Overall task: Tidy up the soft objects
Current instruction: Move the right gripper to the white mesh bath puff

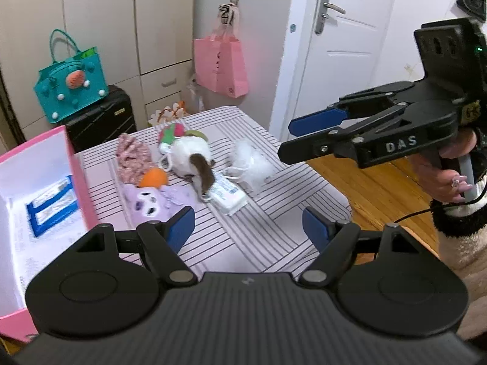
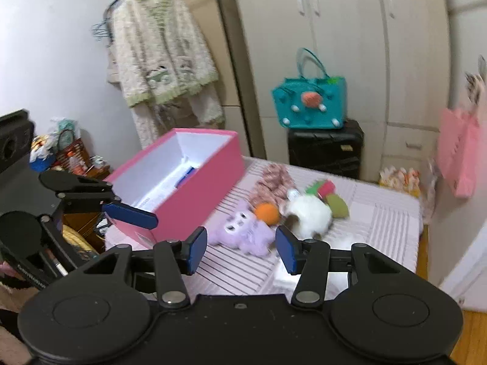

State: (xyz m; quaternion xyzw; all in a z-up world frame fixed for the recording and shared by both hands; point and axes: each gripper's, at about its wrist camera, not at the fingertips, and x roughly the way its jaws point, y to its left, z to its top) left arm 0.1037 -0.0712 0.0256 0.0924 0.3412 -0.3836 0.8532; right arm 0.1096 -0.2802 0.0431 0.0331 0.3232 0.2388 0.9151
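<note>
Plush toys (image 1: 170, 164) untouched; both grippers' fingers (image 1: 182, 228) spread, empty.

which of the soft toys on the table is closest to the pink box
The purple plush, with the white face patch. It lies at the near end of the pile, just beside the pink box; the orange ball and white plush lie farther along.

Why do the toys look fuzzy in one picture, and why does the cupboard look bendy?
In the right wrist view the white plush toy and purple plush are smeared by motion blur, and the wardrobe bows because of the fisheye lens. In the left wrist view the toys are sharper, but the inside of the pink box glares bright white.
</note>
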